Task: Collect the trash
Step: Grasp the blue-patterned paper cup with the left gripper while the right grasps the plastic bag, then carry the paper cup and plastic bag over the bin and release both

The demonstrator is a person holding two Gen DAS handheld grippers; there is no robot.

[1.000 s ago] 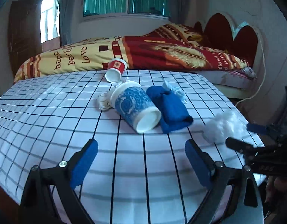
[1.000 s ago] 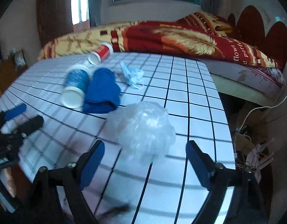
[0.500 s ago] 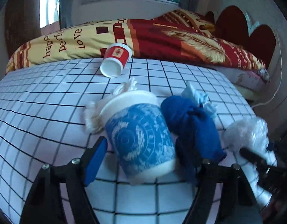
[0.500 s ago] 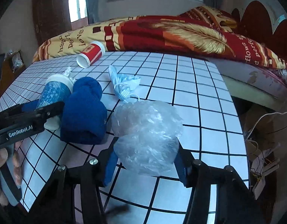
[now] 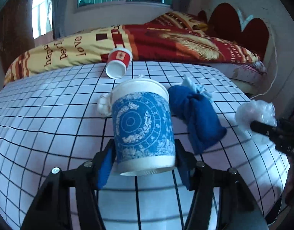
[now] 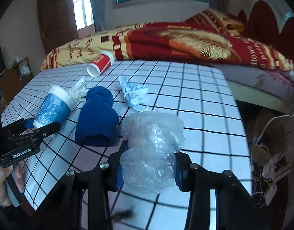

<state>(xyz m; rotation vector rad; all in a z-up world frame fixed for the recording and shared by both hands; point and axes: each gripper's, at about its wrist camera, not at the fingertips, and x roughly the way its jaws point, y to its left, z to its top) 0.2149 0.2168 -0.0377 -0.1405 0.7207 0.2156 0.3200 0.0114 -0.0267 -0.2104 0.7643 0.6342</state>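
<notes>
Both jaws closed on trash at the desk's near edge

The left gripper (image 5: 145,164) clamps the blue paper cup (image 5: 143,126), lying on its side with its long axis running away from the jaws, base nearest. The right gripper (image 6: 147,170) pinches the crumpled clear plastic bag (image 6: 150,149) toward the near right corner. Beyond lie a blue cloth (image 6: 97,118), a face mask (image 6: 133,94), and, at the desk's (image 6: 204,103) far edge, a tipped red cup (image 6: 100,64).
</notes>
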